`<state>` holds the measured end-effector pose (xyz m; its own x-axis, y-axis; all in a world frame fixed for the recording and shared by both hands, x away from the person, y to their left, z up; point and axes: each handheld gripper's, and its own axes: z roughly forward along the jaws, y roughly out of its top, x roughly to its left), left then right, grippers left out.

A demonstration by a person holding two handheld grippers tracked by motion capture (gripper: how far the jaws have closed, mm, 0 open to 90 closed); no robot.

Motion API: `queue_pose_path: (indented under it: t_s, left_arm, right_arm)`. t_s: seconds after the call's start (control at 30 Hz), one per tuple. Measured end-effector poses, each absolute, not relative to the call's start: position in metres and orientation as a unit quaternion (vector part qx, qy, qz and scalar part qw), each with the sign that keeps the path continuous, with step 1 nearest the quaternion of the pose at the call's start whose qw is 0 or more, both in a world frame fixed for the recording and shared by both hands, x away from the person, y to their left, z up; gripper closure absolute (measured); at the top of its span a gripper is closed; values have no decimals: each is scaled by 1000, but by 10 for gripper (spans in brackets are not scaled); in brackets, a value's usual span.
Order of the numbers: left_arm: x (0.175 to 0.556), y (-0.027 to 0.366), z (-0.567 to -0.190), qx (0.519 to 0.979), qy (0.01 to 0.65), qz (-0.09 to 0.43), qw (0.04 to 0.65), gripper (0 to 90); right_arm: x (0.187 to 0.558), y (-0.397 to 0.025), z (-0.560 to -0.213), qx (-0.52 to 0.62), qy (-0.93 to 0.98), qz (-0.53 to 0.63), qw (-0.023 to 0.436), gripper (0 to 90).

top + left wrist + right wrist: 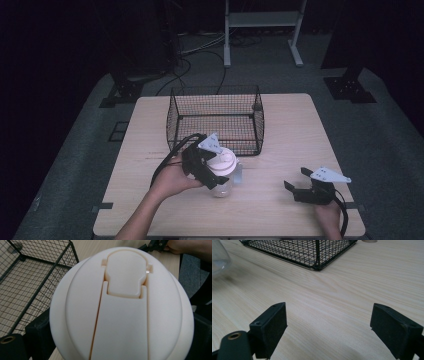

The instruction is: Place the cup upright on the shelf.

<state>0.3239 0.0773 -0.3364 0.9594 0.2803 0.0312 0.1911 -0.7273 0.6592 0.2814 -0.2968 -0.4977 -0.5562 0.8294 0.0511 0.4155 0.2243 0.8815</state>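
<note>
The left claw point(216, 170) is clamped on the cream lid point(122, 305) of a clear jar point(223, 186) near the counter's point(290, 130) front edge, before the wire basket point(215, 120). A lift into it seems due. The right claw point(296, 181) is held apart, idle.

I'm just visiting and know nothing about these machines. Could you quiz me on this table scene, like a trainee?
1. True or false: the left claw grips the cream lid of a clear jar.
2. Is the right claw open or shut?
3. The wire basket stands: A) beyond the jar, B) on the floor, C) in the right claw.

Key: 1 true; 2 open, with bare table between its jaws; 3 A.
</note>
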Motion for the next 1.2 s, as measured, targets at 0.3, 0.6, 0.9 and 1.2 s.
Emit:
queue_pose_path:
  t_s: [0.3,0.6,0.9,1.2]
  left_arm:
    - [333,75,-309,931,121,73,337,51]
    - [346,75,-280,929,125,71,340,51]
    - [361,72,-257,932,131,74,330,51]
    - [383,66,-237,932,140,65,329,51]
  right_arm:
    - [281,-297,-498,415,750,464,222,129]
    - [281,-297,-498,413,751,465,223,129]
    - [281,-297,-498,414,750,466,222,129]
    - [281,-297,-498,414,749,466,222,129]
